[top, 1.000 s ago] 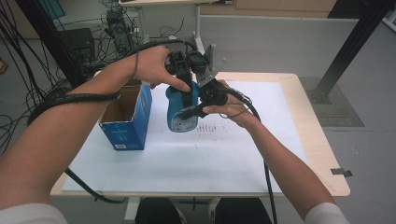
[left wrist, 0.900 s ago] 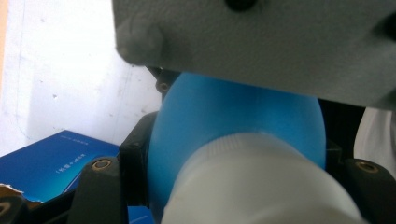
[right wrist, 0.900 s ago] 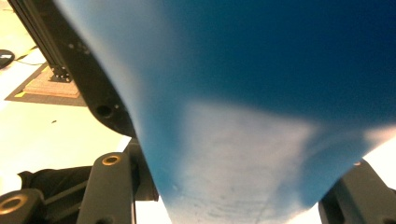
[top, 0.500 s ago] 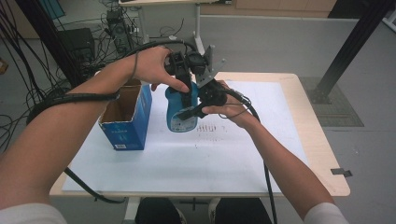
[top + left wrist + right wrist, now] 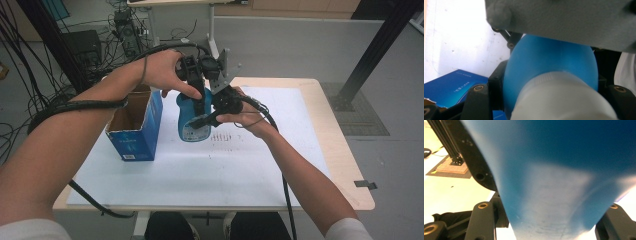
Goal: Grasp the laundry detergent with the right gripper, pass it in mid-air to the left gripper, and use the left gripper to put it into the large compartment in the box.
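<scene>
Pale counter (image 5: 280, 165) under a white sheet, cables on the floor at 11 o'clock; open blue box (image 5: 134, 127) stands at 9 o'clock; left gripper (image 5: 199, 95) has its fingers closed on the neck of the blue bottle (image 5: 192, 125) at centre; right gripper (image 5: 212, 116) clamps its body from 3 o'clock.

I see the blue bottle (image 5: 192, 122) as smooth, slightly glossy plastic with a ribbed white plastic cap (image 5: 564, 97). Left of the bottle, the box (image 5: 135, 127) is printed cardboard, raw brown inside. Under the bottle, a matt white sheet (image 5: 200, 170) covers the pale wood table (image 5: 345, 165).
</scene>
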